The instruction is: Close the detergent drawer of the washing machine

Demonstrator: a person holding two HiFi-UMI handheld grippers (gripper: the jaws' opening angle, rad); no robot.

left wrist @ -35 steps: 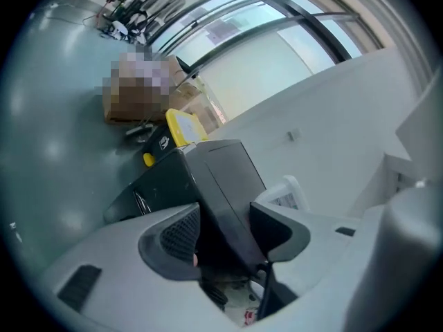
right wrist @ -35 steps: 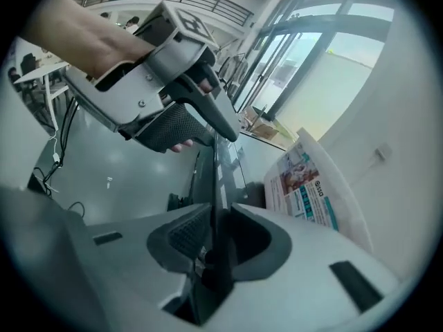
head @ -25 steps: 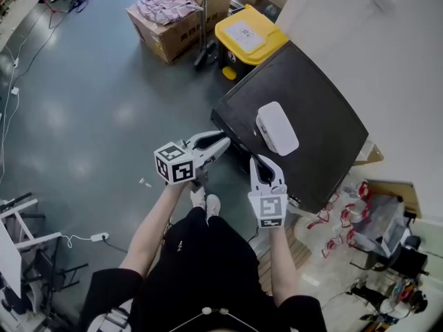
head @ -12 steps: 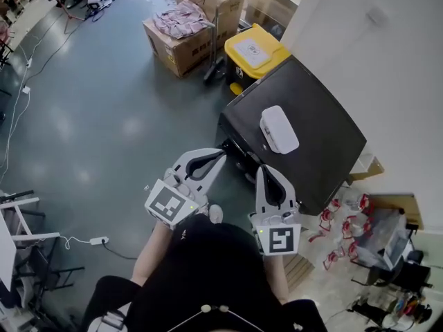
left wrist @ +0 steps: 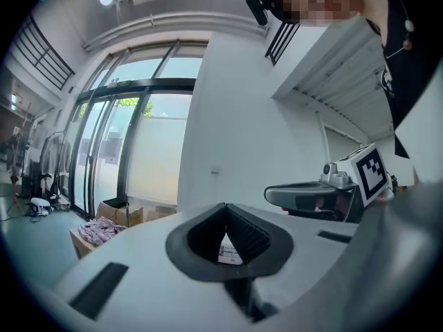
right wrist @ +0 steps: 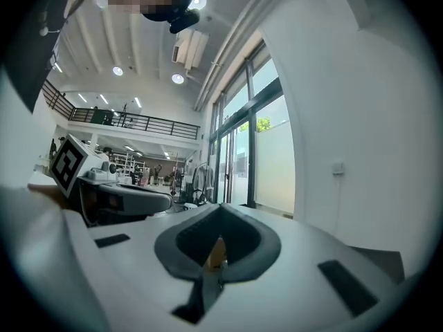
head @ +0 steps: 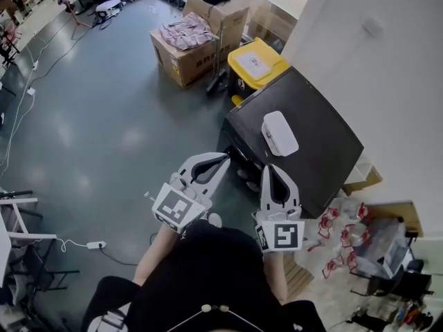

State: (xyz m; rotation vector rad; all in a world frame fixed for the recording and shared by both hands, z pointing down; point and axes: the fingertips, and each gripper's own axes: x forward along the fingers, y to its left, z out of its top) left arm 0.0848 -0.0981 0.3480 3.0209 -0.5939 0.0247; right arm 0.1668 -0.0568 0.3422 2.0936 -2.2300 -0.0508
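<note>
The washing machine stands as a dark box against the white wall, with a white flat box lying on its top. Its front face is seen steeply from above, and I cannot make out the detergent drawer there. My left gripper is held level in front of the machine's front left corner, shut and empty. My right gripper floats beside it over the machine's front edge, also shut with nothing in it. In the left gripper view the jaws meet at the tip; in the right gripper view they do too.
A yellow-lidded bin and cardboard boxes with clothes stand beyond the machine. Red and white packets litter the floor at the right. A power strip with cable lies at the left on the grey floor.
Both grippers have risen and drawn back from the machine's front, and their jaws have closed. The left one rolled so its marker cube faces up.
</note>
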